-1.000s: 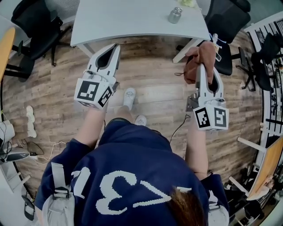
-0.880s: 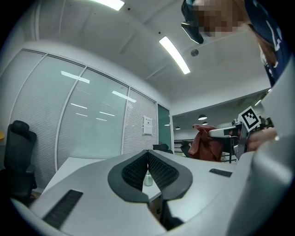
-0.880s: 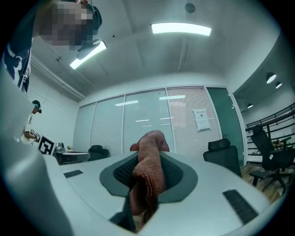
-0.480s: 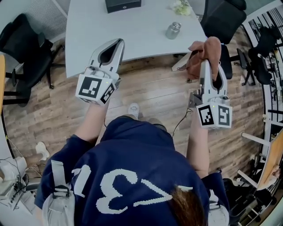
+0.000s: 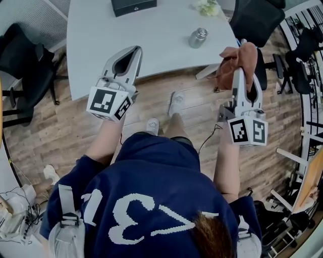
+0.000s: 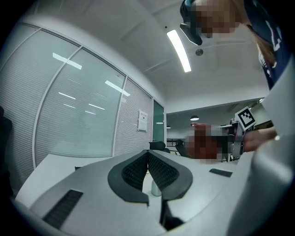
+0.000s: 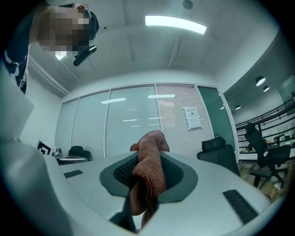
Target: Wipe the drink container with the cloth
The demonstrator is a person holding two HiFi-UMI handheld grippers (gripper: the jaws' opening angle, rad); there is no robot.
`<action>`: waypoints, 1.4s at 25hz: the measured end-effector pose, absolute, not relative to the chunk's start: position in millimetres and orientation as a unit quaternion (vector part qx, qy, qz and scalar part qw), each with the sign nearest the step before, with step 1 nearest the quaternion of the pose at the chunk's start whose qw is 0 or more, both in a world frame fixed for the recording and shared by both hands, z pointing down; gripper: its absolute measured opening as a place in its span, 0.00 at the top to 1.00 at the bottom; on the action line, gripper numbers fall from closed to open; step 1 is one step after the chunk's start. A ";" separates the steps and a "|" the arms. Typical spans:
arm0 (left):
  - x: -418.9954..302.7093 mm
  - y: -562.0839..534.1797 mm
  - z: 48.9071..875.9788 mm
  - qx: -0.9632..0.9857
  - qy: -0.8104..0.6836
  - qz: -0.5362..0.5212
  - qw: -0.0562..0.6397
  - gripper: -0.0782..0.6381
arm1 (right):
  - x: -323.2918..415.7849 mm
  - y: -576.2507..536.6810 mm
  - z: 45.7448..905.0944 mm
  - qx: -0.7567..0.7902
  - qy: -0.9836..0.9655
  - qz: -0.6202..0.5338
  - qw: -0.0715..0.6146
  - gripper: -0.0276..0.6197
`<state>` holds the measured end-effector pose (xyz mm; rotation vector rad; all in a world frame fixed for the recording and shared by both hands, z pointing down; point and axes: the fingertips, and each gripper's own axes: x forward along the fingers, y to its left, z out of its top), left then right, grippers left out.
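The drink container (image 5: 197,38), a small metal cup with a lid, stands on the white table (image 5: 101,45) near its right corner. In the left gripper view the container (image 6: 156,186) shows just behind the shut, empty jaws of my left gripper (image 6: 148,155). In the head view the left gripper (image 5: 134,49) reaches over the table's front edge, left of the container. My right gripper (image 5: 245,59) is shut on a reddish-brown cloth (image 5: 229,63), held off the table's right corner. The cloth (image 7: 150,177) bulges out between the pads and hangs down.
A black box (image 5: 133,6) and a pale yellowish bunch (image 5: 207,7) sit at the table's far side. Black office chairs stand at the left (image 5: 22,50) and behind the right corner (image 5: 255,20). Cables lie on the wooden floor (image 5: 60,131).
The person has walked up to the table. Both grippers moved forward with the body and now reach its front edge. The cloth stays in the right gripper.
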<state>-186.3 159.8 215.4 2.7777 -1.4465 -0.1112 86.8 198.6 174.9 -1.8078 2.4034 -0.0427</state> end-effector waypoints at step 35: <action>-25.4 -61.3 274.2 0.933 -0.357 0.048 0.014 0.87 | 138.8 -97.5 209.9 -0.500 0.862 -0.066 0.050 0.78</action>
